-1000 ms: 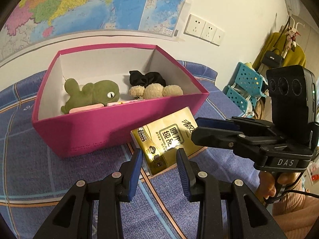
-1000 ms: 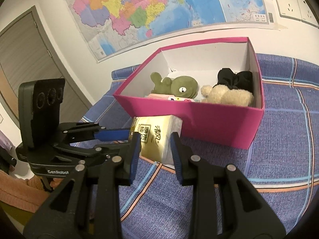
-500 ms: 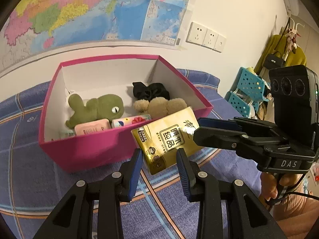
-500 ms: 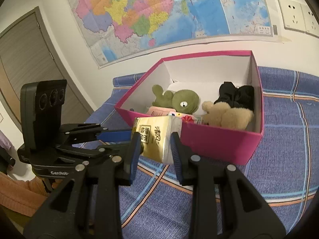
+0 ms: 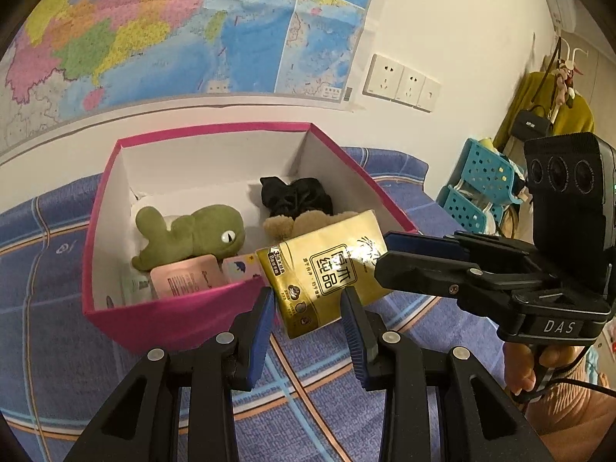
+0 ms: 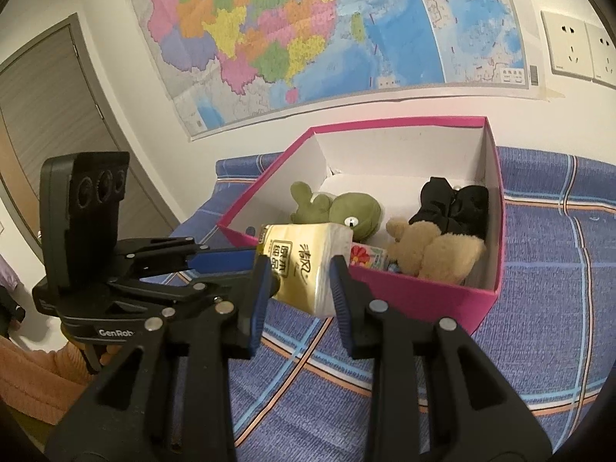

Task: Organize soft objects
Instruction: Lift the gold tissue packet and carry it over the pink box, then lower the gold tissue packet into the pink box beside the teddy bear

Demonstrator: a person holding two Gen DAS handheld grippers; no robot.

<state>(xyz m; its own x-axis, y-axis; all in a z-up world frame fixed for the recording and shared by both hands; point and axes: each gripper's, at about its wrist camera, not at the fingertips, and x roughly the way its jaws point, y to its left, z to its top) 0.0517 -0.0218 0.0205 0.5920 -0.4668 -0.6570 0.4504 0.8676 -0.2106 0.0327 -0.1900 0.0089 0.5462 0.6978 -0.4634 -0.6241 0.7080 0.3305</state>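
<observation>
Task looks nearly done; most soft items already in the box [image 5: 181, 319], one tissue pack [image 5: 327, 273] not yet in; no other loose soft item shows on the blanket [image 5: 50, 331] in either view, though the views don't cover all of it.

Pack is held in the air between both claws, at the box's near rim and overlapping its near corner, not yet over the open middle; left gripper [image 5: 308, 304] pinches the pack's lower end, jaws close together with the pack between the pads; right gripper [image 6: 298, 277] is clamped on the pack's other end, pads pressing its sides, jaws only as wide as the pack; each gripper shows in the other's view, gripping from the side.

Box contents: green plush [image 5: 192, 236] at left, black cloth [image 5: 296, 198] at back right, tan plush [image 6: 435, 254] in front of the cloth, pink packet [image 5: 186, 277] and a small printed packet [image 5: 240, 267] against the near wall; something pale under the green plush, can't tell what; back of the box floor bare.

Left to do, my read: carry pack over the rim, lower it into the free space, let go with both claws.
</observation>
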